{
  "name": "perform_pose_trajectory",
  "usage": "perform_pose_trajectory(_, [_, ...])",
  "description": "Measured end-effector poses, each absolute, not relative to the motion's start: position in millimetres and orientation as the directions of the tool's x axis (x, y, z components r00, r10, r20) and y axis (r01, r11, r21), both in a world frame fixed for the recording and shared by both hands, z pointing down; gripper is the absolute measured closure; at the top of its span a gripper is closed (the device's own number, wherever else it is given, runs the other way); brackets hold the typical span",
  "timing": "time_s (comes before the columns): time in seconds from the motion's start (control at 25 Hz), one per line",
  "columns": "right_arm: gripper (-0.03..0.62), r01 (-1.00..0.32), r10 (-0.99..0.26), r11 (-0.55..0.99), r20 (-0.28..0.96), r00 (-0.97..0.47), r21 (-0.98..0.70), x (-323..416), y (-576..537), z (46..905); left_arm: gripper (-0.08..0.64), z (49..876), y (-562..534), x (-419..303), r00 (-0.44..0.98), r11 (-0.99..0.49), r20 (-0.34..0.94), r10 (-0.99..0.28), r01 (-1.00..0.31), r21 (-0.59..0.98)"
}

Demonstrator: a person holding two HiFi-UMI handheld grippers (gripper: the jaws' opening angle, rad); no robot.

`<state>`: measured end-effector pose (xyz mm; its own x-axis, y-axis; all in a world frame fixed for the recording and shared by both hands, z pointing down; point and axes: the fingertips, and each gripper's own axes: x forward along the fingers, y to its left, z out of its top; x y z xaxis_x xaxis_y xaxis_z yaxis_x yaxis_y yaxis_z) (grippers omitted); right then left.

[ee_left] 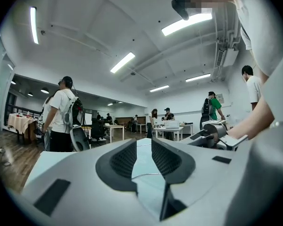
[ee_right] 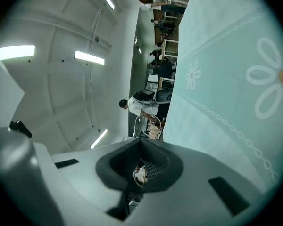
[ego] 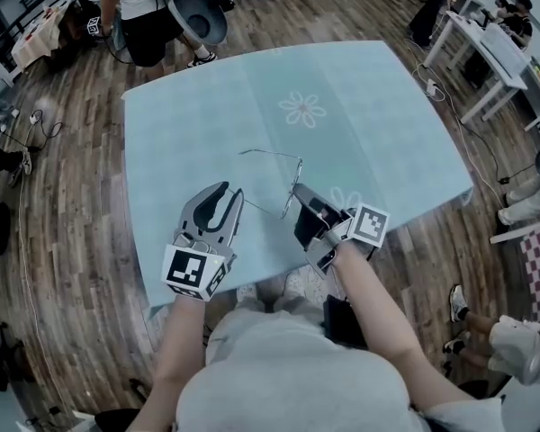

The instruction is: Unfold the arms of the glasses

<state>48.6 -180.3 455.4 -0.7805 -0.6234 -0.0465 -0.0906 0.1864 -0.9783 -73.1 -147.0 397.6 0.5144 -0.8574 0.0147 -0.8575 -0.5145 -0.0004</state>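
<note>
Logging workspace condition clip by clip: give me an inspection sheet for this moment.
Surface: table under a pale blue flowered cloth.
Job's things: glasses, thin wire, held on edge at the near side.
Clutter: nothing seen on the table.
Grippers: left gripper jaws apart, a glasses arm between them, not pinched; right gripper shut on the frame.
Cables: cables lie on the floor either side of the table.
Surroundings: wood floor, people standing, white desks.

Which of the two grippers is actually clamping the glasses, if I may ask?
The right gripper: its fingers are shut on the glasses, whereas the left gripper's stand apart.
</note>
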Motion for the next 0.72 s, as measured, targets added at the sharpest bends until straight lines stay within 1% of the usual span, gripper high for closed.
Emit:
perform_pose_trajectory(0.16, [0.581, -0.094, -0.663, 0.184, -0.053, -0.747, -0.978, 50.9, -182.4, 451.2, 0.476, 392.8, -148.2, -70.5, 0.494, -0.494, -0.005, -0.869, -0.869, 0.001])
perform_pose_trajectory(0.28, [0.583, -0.079, -0.682, 0.186, -0.071, -0.728, -0.979, 51.4, -183.5, 445.1, 0.512, 390.7, -146.6, -68.8, 0.485, -0.485, -0.015, -0.874, -0.874, -0.015])
perform_pose_trajectory(0.44, [0.581, -0.123, -0.707, 0.221, -0.072, -0.704, -0.967, 52.9, -185.1, 435.8, 0.545, 386.6, -144.9, -66.5, 0.473, -0.472, -0.024, -0.881, -0.881, -0.038])
perform_pose_trajectory(0.6, [0.583, -0.148, -0.737, 0.232, -0.074, -0.671, -0.961, 55.3, -183.9, 429.9, 0.551, 384.3, -145.9, -62.7, 0.444, -0.442, -0.015, -0.896, -0.895, -0.058])
perform_pose_trajectory(0.72, [0.581, -0.151, -0.764, 0.225, -0.078, -0.641, -0.963, 53.9, -184.1, 429.2, 0.551, 383.7, -146.6, -65.6, 0.426, -0.425, -0.027, -0.904, -0.904, -0.035])
